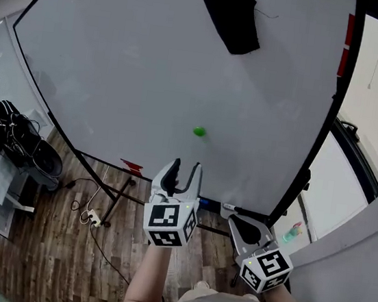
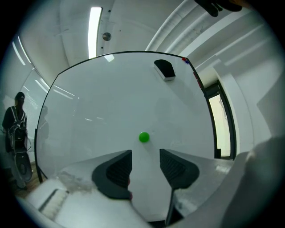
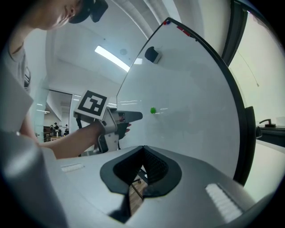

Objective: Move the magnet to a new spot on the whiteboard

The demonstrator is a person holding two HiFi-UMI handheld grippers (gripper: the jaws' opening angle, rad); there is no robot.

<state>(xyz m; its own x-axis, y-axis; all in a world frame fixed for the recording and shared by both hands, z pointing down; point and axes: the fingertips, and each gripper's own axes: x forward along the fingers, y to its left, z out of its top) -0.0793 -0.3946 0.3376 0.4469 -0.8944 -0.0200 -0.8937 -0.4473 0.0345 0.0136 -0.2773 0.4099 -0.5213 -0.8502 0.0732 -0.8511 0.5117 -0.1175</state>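
Note:
A small green magnet (image 1: 199,131) sticks to the lower middle of the whiteboard (image 1: 151,73). My left gripper (image 1: 187,166) is held just below it, pointing up at it, jaws open and empty. In the left gripper view the magnet (image 2: 144,137) sits a little beyond the gap between the fingertips (image 2: 124,162), clear of both pads. My right gripper (image 1: 236,222) hangs lower right, away from the board, its jaws shut with nothing in them. The right gripper view shows the magnet (image 3: 153,110) and the left gripper (image 3: 133,116) just short of it.
A black eraser (image 1: 233,18) clings to the board's upper right. Red markers (image 1: 347,43) sit on the right frame. The board's stand legs, a power strip (image 1: 92,218) and cables lie on the wooden floor. A seat with a black bag (image 1: 2,126) stands left.

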